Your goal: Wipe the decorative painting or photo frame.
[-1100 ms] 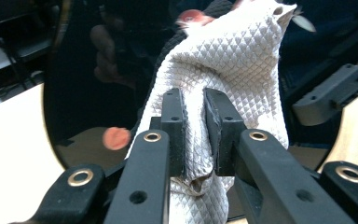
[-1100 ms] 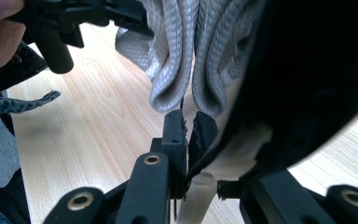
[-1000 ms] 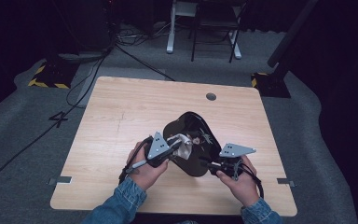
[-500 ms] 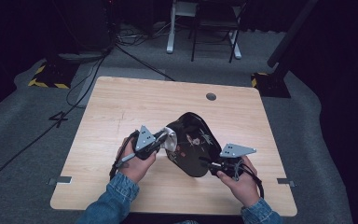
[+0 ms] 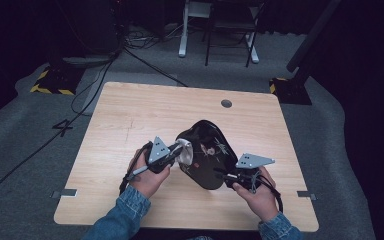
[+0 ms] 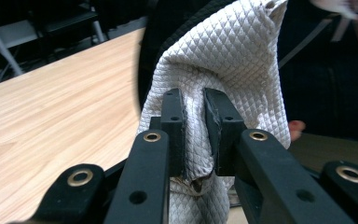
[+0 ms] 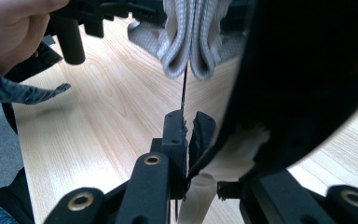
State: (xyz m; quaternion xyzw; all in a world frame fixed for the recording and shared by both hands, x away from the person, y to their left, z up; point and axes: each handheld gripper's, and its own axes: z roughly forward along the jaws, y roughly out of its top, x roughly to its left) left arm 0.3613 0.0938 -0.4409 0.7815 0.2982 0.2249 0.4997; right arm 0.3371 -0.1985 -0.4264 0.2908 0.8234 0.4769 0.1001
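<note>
A black pouch (image 5: 207,150) with a flower print stands on the wooden table (image 5: 130,120) between both hands. Its quilted pale lining (image 5: 185,152) bulges out at its left side. My left gripper (image 5: 176,151) is shut on a fold of that lining (image 6: 223,51), the pads (image 6: 173,121) pressing it from both sides. My right gripper (image 5: 221,174) is shut on the pouch's thin lower edge (image 7: 184,100), with the black shell (image 7: 307,70) bulging over its right jaw. In the right gripper view the lining (image 7: 189,37) hangs folded straight ahead, beside the other hand (image 7: 14,28).
A round cable hole (image 5: 226,103) sits near the table's far edge. Bare wood lies to the left and behind the pouch. Cables, chair legs and a stand base cover the dark floor beyond the table.
My left gripper has shifted a little left and away with the lining in it, drawing it out of the pouch. The right hand has kept still.
</note>
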